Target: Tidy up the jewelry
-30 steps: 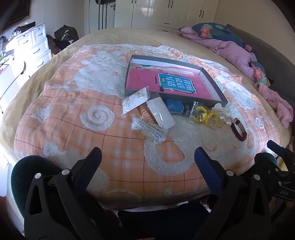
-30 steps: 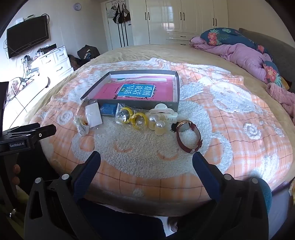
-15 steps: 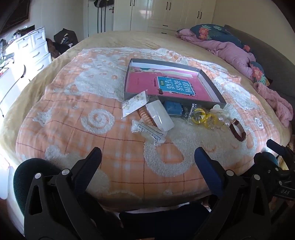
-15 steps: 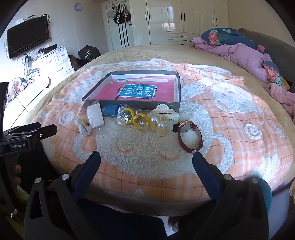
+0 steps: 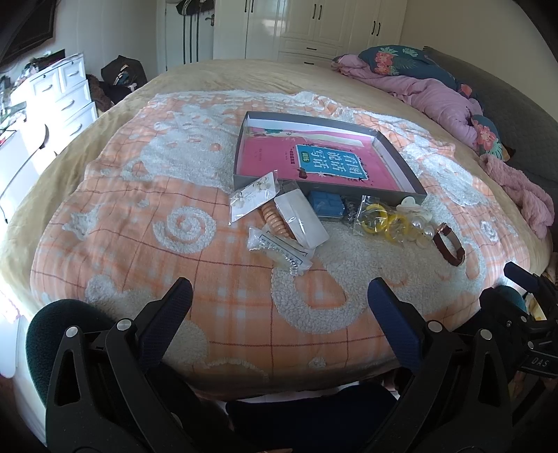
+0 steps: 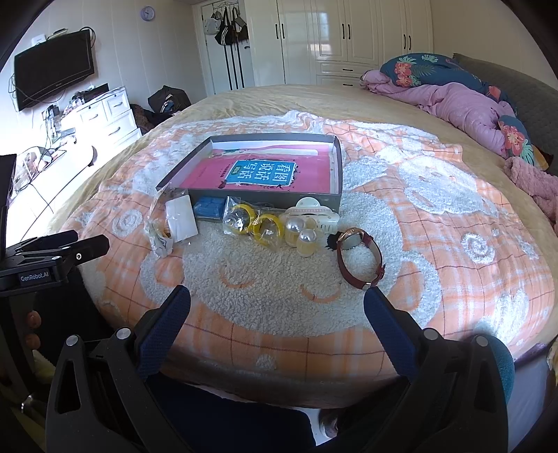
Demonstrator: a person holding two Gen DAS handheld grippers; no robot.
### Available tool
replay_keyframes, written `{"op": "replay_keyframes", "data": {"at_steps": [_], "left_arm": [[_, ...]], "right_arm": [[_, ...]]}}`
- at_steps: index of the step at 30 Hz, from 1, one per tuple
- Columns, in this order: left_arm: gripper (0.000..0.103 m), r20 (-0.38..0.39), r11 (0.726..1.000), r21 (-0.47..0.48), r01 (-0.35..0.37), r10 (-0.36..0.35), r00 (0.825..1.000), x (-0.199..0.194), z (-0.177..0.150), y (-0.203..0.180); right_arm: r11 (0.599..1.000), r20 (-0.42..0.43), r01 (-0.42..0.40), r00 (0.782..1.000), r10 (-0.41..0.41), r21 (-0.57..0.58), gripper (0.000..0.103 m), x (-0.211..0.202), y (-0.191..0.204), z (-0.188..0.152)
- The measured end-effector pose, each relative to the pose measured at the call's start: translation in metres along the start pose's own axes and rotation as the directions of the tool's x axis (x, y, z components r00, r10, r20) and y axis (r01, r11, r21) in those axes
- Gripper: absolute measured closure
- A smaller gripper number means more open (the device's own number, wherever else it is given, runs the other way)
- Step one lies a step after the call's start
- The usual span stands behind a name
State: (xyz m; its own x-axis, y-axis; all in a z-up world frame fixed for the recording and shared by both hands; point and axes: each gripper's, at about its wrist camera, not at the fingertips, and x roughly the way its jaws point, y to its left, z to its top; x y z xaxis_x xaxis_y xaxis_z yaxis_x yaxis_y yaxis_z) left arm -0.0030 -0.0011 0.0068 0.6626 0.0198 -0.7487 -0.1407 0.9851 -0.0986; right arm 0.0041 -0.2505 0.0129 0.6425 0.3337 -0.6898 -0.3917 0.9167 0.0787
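Note:
A shallow grey box (image 5: 401, 163) (image 6: 334, 167) with a pink book inside lies on the orange checked blanket. In front of it are scattered jewelry items: a bagged earring card (image 5: 253, 200), a white case (image 5: 301, 217) (image 6: 180, 217), a coiled orange band (image 5: 273, 219), a bagged chain (image 5: 279, 249), a blue piece (image 5: 326, 204) (image 6: 208, 208), yellow bangles in a bag (image 5: 383, 217) (image 6: 256, 223), pearl pieces (image 6: 301, 235), a cream hair claw (image 6: 315, 209) and a brown-strapped watch (image 5: 450, 242) (image 6: 359, 258). My left gripper (image 5: 279, 296) and right gripper (image 6: 277, 303) both hang open over the blanket's near edge, holding nothing.
A rumpled purple quilt and floral pillow (image 6: 453, 90) lie at the bed's far right. White drawers (image 5: 66, 94) stand left of the bed, a wall TV (image 6: 54, 82) above them, wardrobes (image 6: 348, 31) behind. The left gripper's body (image 6: 52, 258) shows at the right wrist view's left edge.
Both grippers have drawn back and risen slightly, so the box and jewelry sit a little farther and lower in view. Nothing on the bed has moved.

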Motion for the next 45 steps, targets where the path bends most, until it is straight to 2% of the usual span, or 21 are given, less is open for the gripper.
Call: {"op": "replay_keyframes", "data": {"at_steps": [28, 45], "left_arm": [[0.009, 0.003, 1.0, 0.004, -0.002, 0.002, 1.0, -0.004, 0.003, 0.0], [0.009, -0.01, 1.0, 0.01, 0.001, -0.001, 1.0, -0.001, 0.007, 0.003]], "right_arm": [[1.0, 0.0, -0.002, 1.0, 0.002, 0.0, 0.004, 0.0, 0.002, 0.0], [1.0, -0.002, 0.012, 1.0, -0.012, 0.009, 0.004, 0.006, -0.013, 0.006]]}}
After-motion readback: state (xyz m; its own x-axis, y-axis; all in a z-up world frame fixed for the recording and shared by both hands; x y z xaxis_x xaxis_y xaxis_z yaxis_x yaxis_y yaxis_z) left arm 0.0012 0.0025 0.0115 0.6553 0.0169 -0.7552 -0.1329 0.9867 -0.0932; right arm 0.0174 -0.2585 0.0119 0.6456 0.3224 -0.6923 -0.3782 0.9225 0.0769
